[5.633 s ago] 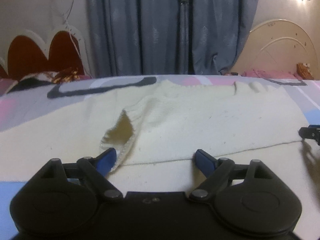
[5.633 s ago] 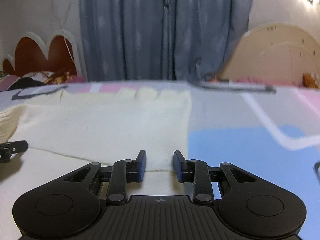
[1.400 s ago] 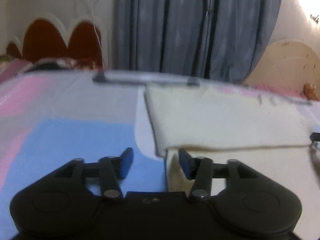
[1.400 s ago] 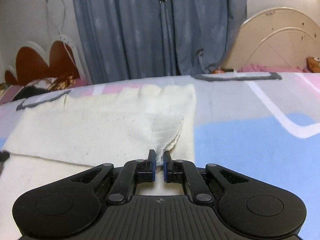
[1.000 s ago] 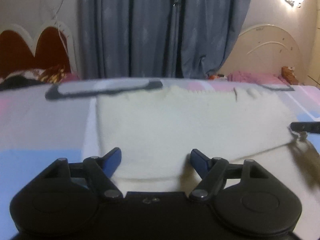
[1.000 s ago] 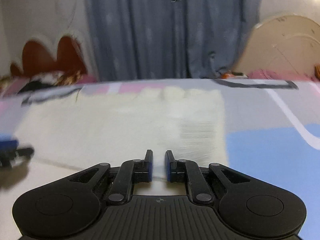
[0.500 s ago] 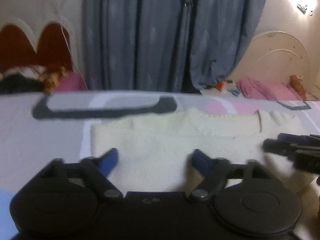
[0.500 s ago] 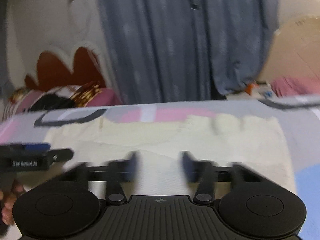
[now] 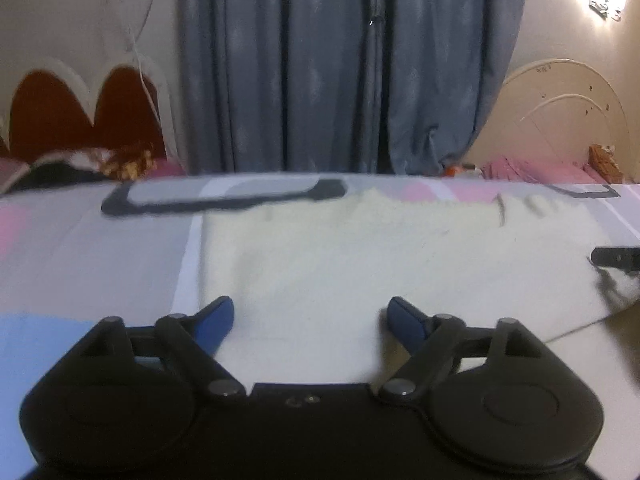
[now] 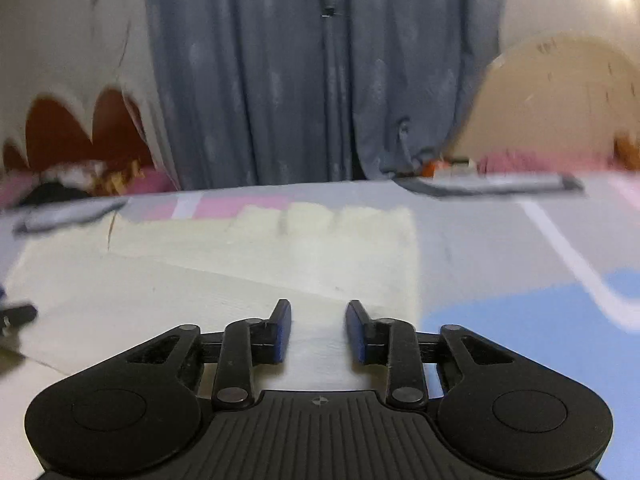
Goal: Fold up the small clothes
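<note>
Cream knit garment [image 9: 360, 264] folded flat, left gripper [image 9: 310, 316] opening wide, right gripper [image 10: 318, 330] closing, both empty

Both cameras ride low on the grippers, close over the bed [image 9: 80, 248], looking forward and slightly down along the fingers toward the curtain [image 9: 340, 60]. The left view sits over the cloth's [image 9: 360, 260] left part, the right view over its right edge. Both share the cloth, curtain and headboards.

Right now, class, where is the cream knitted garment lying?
The cream knitted garment lies flat on the patterned bedsheet, ahead of both grippers, below the grey curtain.
</note>
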Tool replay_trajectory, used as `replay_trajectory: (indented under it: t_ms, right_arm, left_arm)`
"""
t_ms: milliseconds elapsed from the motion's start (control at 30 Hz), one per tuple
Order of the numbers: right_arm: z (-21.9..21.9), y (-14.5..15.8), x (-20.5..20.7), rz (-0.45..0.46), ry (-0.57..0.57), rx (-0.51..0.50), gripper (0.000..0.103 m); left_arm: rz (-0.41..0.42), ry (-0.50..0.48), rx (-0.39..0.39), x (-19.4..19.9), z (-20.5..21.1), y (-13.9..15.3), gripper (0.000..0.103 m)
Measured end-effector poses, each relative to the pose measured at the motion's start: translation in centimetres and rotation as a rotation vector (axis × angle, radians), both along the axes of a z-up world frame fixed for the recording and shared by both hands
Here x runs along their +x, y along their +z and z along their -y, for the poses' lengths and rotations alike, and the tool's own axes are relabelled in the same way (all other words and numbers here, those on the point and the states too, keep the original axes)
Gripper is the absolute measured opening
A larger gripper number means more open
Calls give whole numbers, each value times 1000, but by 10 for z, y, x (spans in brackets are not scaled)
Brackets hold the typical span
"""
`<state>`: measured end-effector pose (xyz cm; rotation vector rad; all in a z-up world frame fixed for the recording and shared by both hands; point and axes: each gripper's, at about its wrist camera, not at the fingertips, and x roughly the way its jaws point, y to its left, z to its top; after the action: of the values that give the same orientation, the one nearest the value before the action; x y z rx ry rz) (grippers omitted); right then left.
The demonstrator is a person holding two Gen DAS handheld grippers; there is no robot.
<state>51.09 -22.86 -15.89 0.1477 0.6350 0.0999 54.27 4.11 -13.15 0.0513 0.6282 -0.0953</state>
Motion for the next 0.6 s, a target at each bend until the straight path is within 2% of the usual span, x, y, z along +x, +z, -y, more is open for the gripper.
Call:
replay_trajectory:
  t_ms: [100,233,300,333,400,500,600]
  right_arm:
    - [-23,21,-17,89,62,22,28]
    - [-63,14,-31,36,192,19,28]
    - [-66,5,-36,13,217,-36,28]
    - [-57,1,-38,10,190,-53,28]
    - [-23,-1,-39,14,86,-3,28]
    - [26,-4,-42,-3,-85,16,26]
    - [40,-6,-36,-40,-64,54,26]
  left_arm:
    - [12,-73,-29,-10,27,5,86]
    - [-19,-107,59,-19,47,-6,87]
    - [-25,-75,45,-24,32,-9,88]
    - [-33,-57,28,-25,22,-9,88]
    - [-43,-53,-4,-27,6,-9,87]
    - [-42,-50,28,-29,5,-8,87]
    - [-37,-21,47,-32,14,-5,86]
